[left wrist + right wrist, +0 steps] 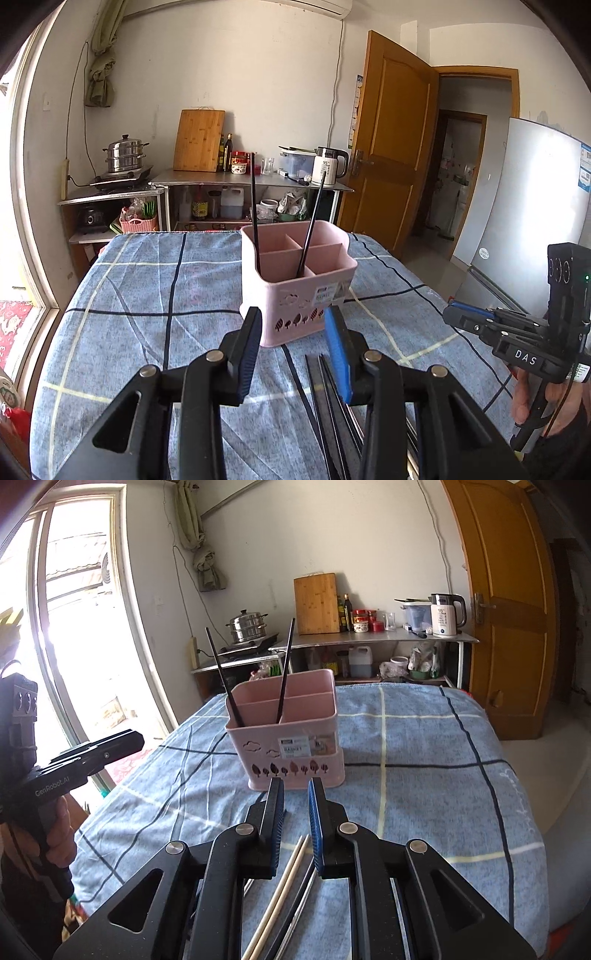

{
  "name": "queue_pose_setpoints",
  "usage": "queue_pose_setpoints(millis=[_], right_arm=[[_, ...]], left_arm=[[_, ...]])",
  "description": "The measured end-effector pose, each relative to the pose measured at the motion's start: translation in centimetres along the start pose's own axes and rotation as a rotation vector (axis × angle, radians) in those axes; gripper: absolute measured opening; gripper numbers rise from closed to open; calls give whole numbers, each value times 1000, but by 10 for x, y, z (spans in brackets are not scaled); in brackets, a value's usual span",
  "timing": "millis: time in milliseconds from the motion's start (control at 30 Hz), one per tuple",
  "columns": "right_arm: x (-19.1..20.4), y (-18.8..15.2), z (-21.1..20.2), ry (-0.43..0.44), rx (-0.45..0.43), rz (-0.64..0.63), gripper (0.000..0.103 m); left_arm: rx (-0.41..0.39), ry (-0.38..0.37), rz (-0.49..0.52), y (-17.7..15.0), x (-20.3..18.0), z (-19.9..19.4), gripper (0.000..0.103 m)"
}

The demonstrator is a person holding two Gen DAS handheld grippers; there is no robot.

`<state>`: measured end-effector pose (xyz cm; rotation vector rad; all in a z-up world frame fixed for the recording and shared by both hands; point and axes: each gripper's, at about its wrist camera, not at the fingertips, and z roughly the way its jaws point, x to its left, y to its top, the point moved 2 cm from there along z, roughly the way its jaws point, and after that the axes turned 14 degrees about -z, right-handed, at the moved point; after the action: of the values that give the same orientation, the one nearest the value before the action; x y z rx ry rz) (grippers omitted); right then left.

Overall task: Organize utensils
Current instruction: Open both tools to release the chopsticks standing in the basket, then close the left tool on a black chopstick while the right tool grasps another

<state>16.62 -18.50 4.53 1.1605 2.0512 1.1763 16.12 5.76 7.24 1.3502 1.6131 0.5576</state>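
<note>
Both grippers are seen with their jaws parted and nothing held between them: the left gripper (293,343) is held low over the table, and the right gripper (297,819) likewise, each pointed toward 12 o'clock at the pink utensil holder (295,284). Two black chopsticks (255,214) are stood in the holder's front compartments, one leaning at the 11 o'clock corner and one tilted toward 1 o'clock. More black chopsticks (325,402) are laid flat on the blue checked tablecloth (147,295) at 6 o'clock of the holder, just beneath the left gripper's blue finger. In the right wrist view a pair of pale wooden chopsticks (284,882) is seen below that gripper, beside dark ones. A kitchen counter (251,181) is visible beyond at 12 o'clock.
</note>
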Motion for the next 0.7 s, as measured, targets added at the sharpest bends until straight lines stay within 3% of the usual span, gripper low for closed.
queue_pose_setpoints(millis=[333, 700], right_arm=[[-3, -32, 5, -16, 74, 47, 14], [-8, -48, 28, -21, 150, 76, 14]], left_arm=[[84, 0, -9, -39, 2, 9, 37], [211, 30, -16, -66, 6, 47, 37]])
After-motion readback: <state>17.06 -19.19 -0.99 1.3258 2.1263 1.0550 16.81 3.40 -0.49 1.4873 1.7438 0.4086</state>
